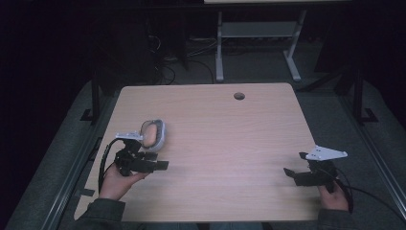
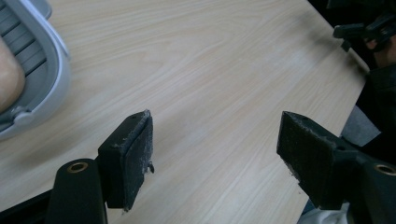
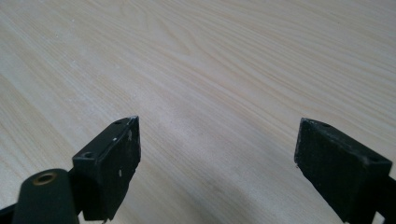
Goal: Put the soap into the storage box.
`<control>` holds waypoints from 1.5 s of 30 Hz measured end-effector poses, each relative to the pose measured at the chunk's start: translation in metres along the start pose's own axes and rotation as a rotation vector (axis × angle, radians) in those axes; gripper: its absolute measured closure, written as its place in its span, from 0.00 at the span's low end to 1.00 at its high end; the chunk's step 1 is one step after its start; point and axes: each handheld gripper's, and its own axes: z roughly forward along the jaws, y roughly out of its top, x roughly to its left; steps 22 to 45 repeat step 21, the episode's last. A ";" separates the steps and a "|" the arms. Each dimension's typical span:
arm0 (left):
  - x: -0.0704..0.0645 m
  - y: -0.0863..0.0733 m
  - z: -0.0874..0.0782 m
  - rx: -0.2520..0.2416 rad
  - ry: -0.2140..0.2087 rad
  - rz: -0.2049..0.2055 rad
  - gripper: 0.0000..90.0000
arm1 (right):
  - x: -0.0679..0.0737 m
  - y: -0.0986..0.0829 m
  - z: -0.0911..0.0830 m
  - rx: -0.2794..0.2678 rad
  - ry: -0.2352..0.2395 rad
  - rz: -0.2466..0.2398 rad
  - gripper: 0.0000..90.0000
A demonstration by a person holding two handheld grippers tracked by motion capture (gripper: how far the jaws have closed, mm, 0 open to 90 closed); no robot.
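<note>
grey basket (image 2: pixel 42 70) w/ maybe bread, just beside open left gripper (image 2: pixel 215 149).

The pale wood-grain counter (image 3: pixel 210 60) looks smooth with a soft sheen. The grey ribbed plastic tray (image 2: pixel 44 70) seems glossy at its rim. The black fingers (image 2: pixel 130 154) carry matt, rough, worn pads.

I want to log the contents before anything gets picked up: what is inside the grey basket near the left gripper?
The grey basket holds one rounded, tan thing resting on its slatted floor. Whatever lies beneath it is covered. The left gripper is open beside the basket, not touching it.
</note>
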 end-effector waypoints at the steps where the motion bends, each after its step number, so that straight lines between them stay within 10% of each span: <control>1: 0.000 -0.002 0.000 0.000 -0.002 0.000 0.29 | 0.000 0.000 0.000 0.001 -0.001 0.001 0.16; 21: 0.000 -0.042 0.008 -0.050 -0.022 0.044 0.27 | 0.002 0.000 0.001 0.007 0.003 0.001 0.16; 45: 0.000 -0.042 0.008 -0.050 -0.022 0.044 0.27 | 0.002 0.000 0.001 0.007 0.003 0.001 0.16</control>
